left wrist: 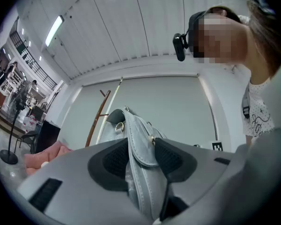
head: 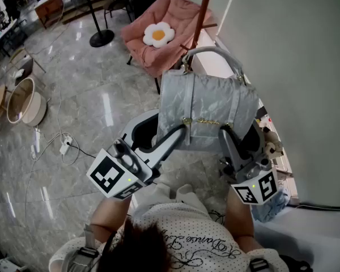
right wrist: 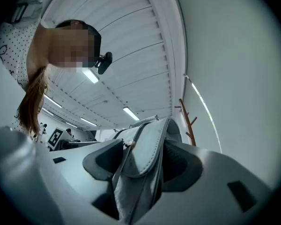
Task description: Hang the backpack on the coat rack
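One pink chair (head: 158, 21) just beside coat rack (head: 204, 7), beyond backpack (head: 209, 103)

Both arms reach forward and slightly upward, the left gripper (head: 180, 132) and the right gripper (head: 226, 132) each clamping the backpack (head: 207, 101) between its jaws.

Smooth, slightly shiny grey backpack (head: 209, 107); glossy stone floor (head: 90, 95).

An open office-like hall: marble floor (head: 90, 106), pink chair (head: 178, 13), coat rack (head: 204, 7), desk (head: 48, 7).
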Available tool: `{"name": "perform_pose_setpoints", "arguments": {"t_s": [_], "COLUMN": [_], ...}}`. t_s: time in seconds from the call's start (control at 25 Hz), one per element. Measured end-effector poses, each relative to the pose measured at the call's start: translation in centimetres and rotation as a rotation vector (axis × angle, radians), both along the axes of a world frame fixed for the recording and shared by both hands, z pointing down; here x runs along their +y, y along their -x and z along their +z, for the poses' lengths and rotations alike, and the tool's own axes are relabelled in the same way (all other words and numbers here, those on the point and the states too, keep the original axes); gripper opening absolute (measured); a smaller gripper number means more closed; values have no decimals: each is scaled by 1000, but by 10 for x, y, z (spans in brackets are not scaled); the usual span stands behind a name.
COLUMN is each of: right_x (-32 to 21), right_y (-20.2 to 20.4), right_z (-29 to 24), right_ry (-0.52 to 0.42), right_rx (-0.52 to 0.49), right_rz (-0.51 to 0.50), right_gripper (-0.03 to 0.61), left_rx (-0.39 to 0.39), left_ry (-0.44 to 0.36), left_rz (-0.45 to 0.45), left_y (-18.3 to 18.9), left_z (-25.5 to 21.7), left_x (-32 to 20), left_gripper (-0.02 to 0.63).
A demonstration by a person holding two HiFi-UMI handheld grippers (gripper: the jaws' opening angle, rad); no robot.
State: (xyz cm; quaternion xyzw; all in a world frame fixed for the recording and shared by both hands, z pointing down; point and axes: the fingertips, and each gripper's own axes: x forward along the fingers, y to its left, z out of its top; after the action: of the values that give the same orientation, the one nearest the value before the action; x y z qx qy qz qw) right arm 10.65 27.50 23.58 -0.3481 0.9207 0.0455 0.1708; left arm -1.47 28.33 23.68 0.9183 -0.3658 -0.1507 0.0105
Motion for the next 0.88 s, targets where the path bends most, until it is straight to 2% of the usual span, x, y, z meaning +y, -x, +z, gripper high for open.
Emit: {"name": "perform_pose_setpoints", "arguments": {"t_s": [0.28, 0.48, 0.6, 0.88], "right_x": [-5, 0, -5, -17], "right_y": [3, 14, 7, 4], "right_z": [12, 31, 41, 39], "right_ry": [53, 102, 135, 134], "right_rx": [24, 56, 64, 56], "right_rz": [-6, -14, -41, -87], "right_gripper": [259, 259, 256, 252], "left_rx": [-56, -102, -127, -113], "left_ry": [4, 39, 65, 61], "left_rz": [7, 14, 17, -22], "left_y": [1, 12, 5, 0], "left_z": [6, 23, 32, 24], "left_x": [-4, -2, -7, -13], "left_gripper": [170, 170, 170, 170]}}
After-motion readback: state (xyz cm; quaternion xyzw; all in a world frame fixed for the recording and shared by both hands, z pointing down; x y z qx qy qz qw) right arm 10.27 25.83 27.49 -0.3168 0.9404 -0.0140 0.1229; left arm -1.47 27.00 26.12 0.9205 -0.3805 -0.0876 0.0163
